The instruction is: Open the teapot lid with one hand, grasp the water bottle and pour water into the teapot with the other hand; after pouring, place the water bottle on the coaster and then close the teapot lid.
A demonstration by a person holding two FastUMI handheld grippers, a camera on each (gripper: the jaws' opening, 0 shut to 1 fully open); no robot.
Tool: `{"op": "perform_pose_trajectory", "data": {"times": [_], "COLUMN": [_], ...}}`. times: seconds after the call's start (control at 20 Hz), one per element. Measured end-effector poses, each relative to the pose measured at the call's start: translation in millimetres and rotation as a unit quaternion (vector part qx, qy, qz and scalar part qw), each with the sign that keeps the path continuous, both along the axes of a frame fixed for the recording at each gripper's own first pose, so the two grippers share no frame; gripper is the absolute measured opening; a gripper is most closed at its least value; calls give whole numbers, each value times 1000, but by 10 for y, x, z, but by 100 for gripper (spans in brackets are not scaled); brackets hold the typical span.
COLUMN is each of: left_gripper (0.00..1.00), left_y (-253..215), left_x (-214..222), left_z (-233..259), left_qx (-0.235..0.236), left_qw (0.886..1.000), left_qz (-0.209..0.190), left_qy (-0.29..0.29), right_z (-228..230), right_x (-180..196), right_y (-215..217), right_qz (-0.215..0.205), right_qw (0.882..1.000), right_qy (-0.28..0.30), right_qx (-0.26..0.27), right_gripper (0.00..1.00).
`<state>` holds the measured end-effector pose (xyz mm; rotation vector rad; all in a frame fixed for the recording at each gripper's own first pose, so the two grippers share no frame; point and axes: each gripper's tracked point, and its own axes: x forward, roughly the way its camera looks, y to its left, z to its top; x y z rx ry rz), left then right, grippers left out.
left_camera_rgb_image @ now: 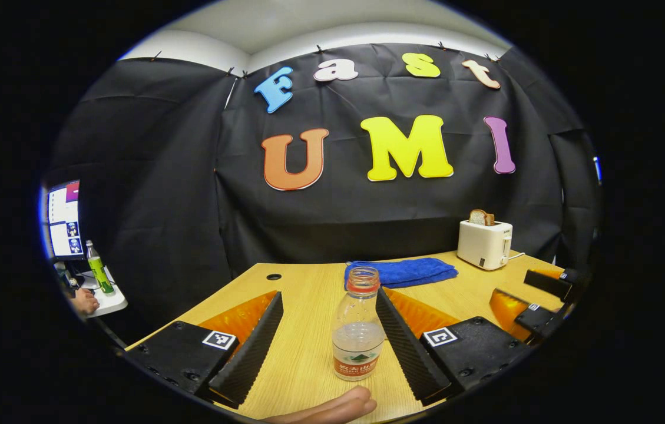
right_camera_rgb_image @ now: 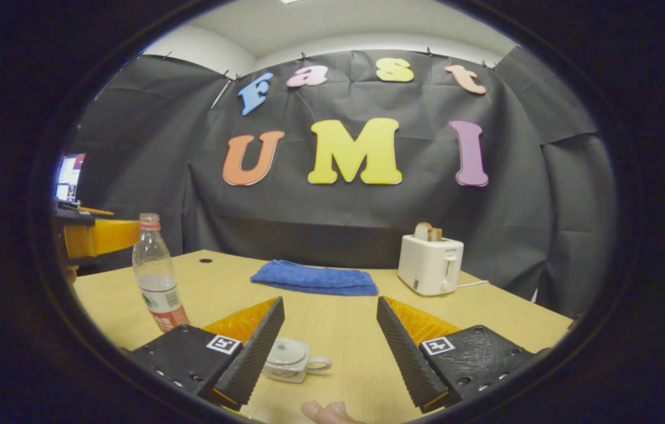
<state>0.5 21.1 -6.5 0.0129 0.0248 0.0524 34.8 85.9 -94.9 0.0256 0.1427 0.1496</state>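
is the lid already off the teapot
No: in the right gripper view the lid sits closed on the teapot, which stands on the table between the open right gripper fingers.

Your right tool's left finger [right_camera_rgb_image: 250,347] hides part of the teapot [right_camera_rgb_image: 294,359]; the other tool [right_camera_rgb_image: 96,235] is cut off at the edge.

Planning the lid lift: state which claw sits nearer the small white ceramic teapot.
Right. The right claw hangs open just over the small white ceramic teapot; the left claw brackets the clear plastic water bottle instead.
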Motion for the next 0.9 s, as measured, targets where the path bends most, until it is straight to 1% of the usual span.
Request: {"op": "perform_pose_trajectory", "data": {"times": [0.05, 0.1, 0.2, 0.3, 0.35, 0.45, 0.55, 0.6, 0.65, 0.7, 0.75, 0.8, 0.85, 0.9], "left_gripper": [99, 99, 99, 99, 99, 99, 99, 99, 99, 99, 99, 99, 99, 99], "left_y": [36, 70, 150, 197, 214, 222, 195, 185, 180, 192, 215, 253, 277, 302], "left_x": [-6, -1, 1, 11, 22, 15, -1, -25, -25, -31, -35, -37, -36, -29], "left_z": [2, 4, 1, -20, -25, 4, 24, 47, 50, 55, 61, 75, 82, 78], "left_qx": [1, 2, 2, 0, -1, 6, 13, 15, 18, 21, 25, 29, 31, 34], "left_qw": [1000, 1000, 1000, 1000, 1000, 1000, 1000, 1000, 1000, 1000, 1000, 999, 999, 999], "left_qz": [4, 9, 16, 17, 16, 8, -2, -7, -12, -14, -13, -12, -10, -8], "left_qy": [-2, -3, -2, 3, 4, 0, -2, -6, -7, -9, -10, -13, -14, -15], "right_z": [-62, -129, -226, -293, -319, -347, -348, -359, -377, -388, -415, -434, -463, -479], "right_x": [30, 47, 66, 89, 83, 92, 107, 107, 110, 125, 145, 162, 167, 174], "right_y": [55, 79, 161, 232, 302, 377, 471, 505, 565, 591, 575, 568, 585, 584], "right_qz": [7, 11, 22, 25, 31, 33, 38, 40, 46, 45, 40, 35, 33, 33], "right_qw": [1000, 1000, 999, 999, 999, 999, 999, 999, 998, 998, 999, 999, 999, 999], "right_qy": [5, 12, 24, 32, 37, 39, 30, 28, 28, 29, 31, 35, 39, 41], "right_qx": [2, 4, 15, 20, 18, 5, -10, -15, -15, -15, -12, -8, -8, -10], "right_gripper": [98, 95, 95, 91, 90, 80, 80, 78, 71, 70, 57, 53, 42, 34]}}
